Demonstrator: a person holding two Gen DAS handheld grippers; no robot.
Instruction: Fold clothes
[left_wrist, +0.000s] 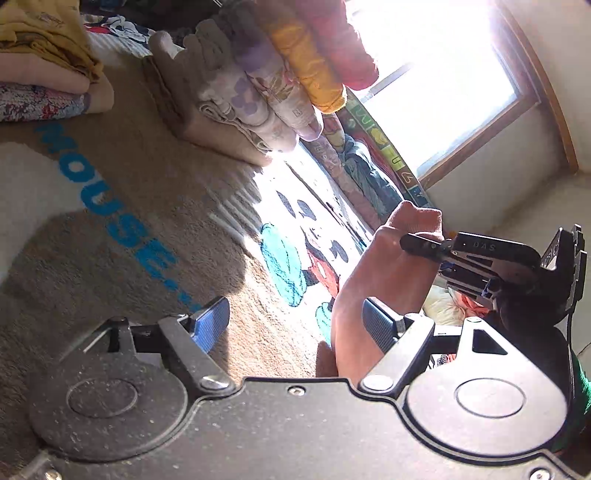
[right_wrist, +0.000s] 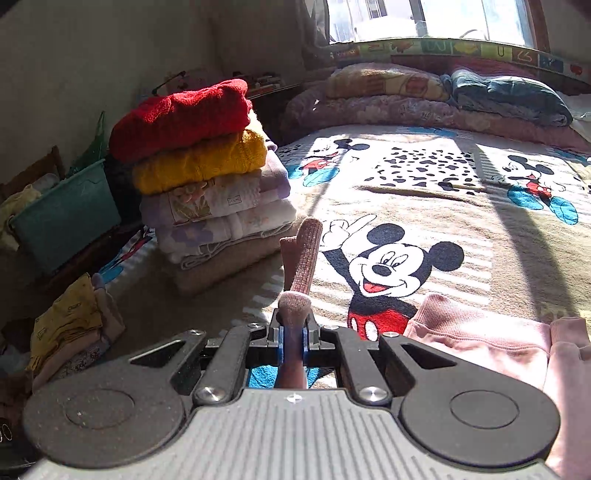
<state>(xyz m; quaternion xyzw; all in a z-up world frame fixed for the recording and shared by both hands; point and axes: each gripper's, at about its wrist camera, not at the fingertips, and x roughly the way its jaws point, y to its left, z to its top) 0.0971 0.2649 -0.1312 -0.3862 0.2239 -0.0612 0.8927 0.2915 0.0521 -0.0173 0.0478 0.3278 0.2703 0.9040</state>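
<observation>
A pink garment (left_wrist: 388, 273) hangs over the Mickey Mouse blanket (left_wrist: 129, 184). My right gripper (left_wrist: 421, 245) is shut on its upper edge, at the right of the left wrist view. My left gripper (left_wrist: 293, 323) is open; its right finger (left_wrist: 376, 325) lies against the front of the hanging cloth and the left pad (left_wrist: 210, 321) is over bare blanket. In the right wrist view my right gripper (right_wrist: 293, 339) pinches a ribbed pink fold (right_wrist: 301, 251) that sticks up past the fingertips. The rest of the pink garment (right_wrist: 480, 332) lies on the blanket (right_wrist: 406, 177) at lower right.
A tall stack of folded clothes (right_wrist: 207, 177), red and yellow knits on top, stands on the bed's left side. A lower yellow-topped pile (right_wrist: 70, 332) sits nearer. A teal bin (right_wrist: 62, 218) is beside the bed. Rolled bedding (right_wrist: 443, 96) lines the window side.
</observation>
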